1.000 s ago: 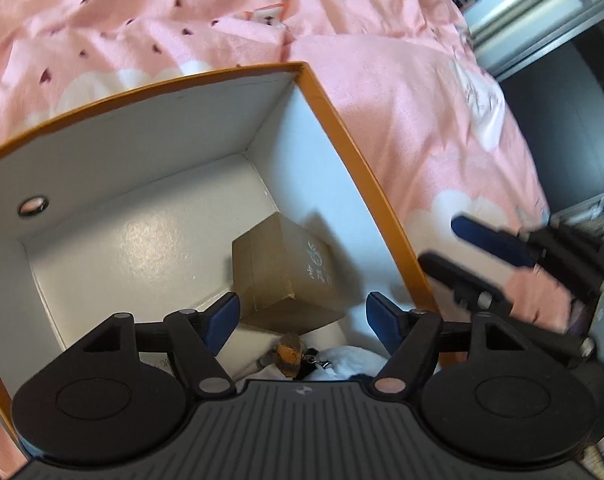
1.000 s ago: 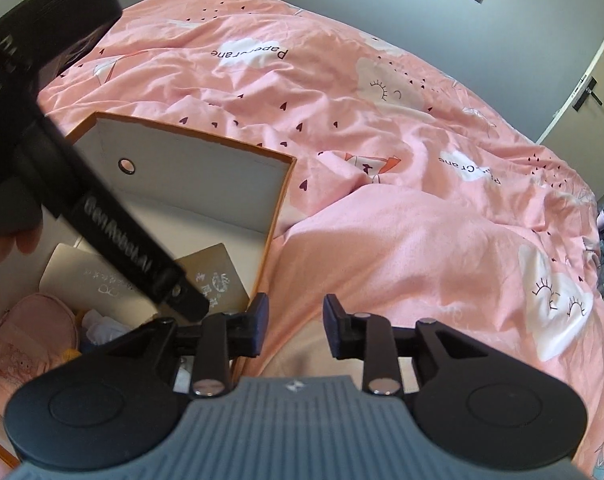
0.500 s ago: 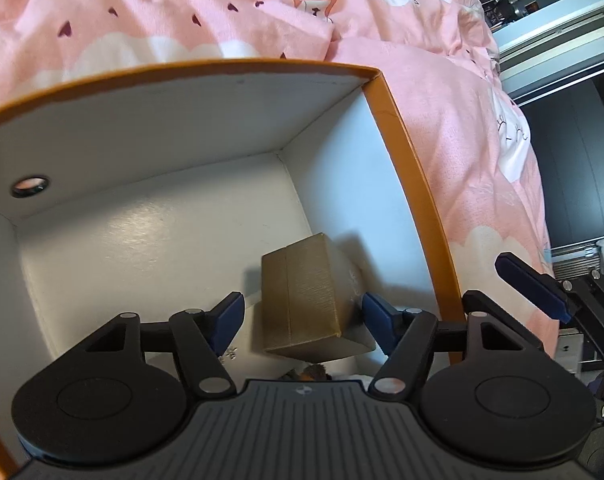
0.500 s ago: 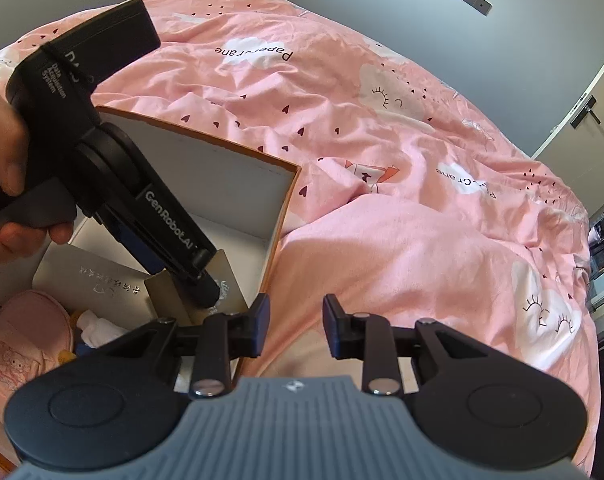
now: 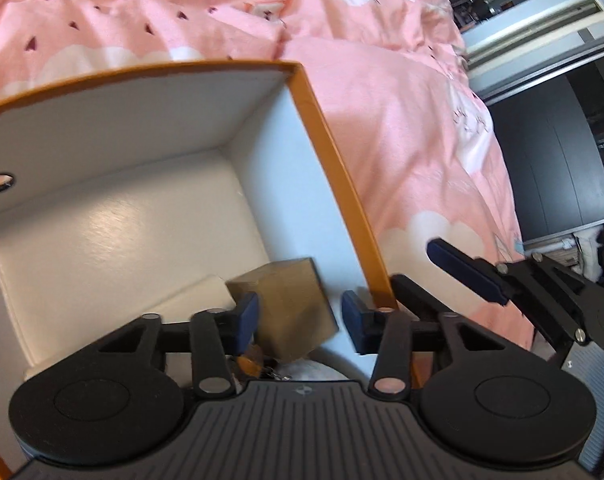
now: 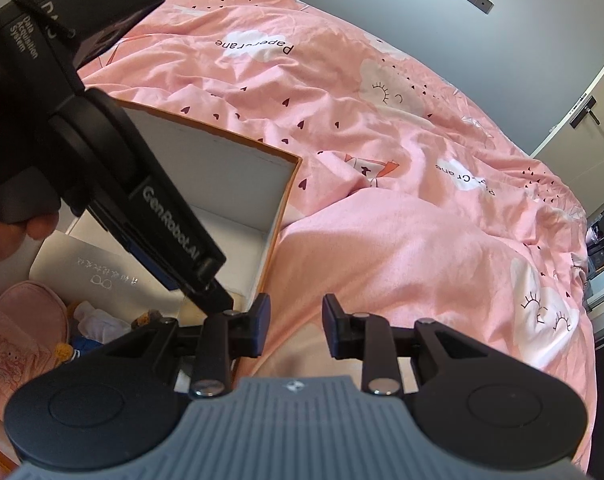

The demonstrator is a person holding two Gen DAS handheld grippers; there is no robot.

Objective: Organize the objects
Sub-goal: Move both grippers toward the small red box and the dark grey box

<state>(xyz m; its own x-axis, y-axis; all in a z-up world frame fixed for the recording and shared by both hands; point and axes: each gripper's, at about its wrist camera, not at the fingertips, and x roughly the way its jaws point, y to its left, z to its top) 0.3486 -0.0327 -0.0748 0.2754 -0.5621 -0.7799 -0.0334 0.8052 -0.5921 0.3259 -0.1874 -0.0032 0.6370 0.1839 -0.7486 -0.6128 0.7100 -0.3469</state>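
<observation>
Orange-rimmed storage box (image 5: 334,184) holds a tan cardboard carton (image 5: 290,308); left gripper (image 5: 300,316) gapes around it, right gripper (image 6: 294,326) hangs parted, empty.

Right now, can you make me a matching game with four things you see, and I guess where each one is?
Things:
1. brown cube box
2. pink pouch
3. right gripper
4. white flat box

Places:
A. over the pink bedspread, outside the orange-edged box
B. between the left gripper fingers, near the orange-edged box's right wall
C. lying flat inside, under the left gripper's body
D. at the orange-edged box's near left side, beside a small toy

Pairs: 1-B, 2-D, 3-A, 4-C
</observation>
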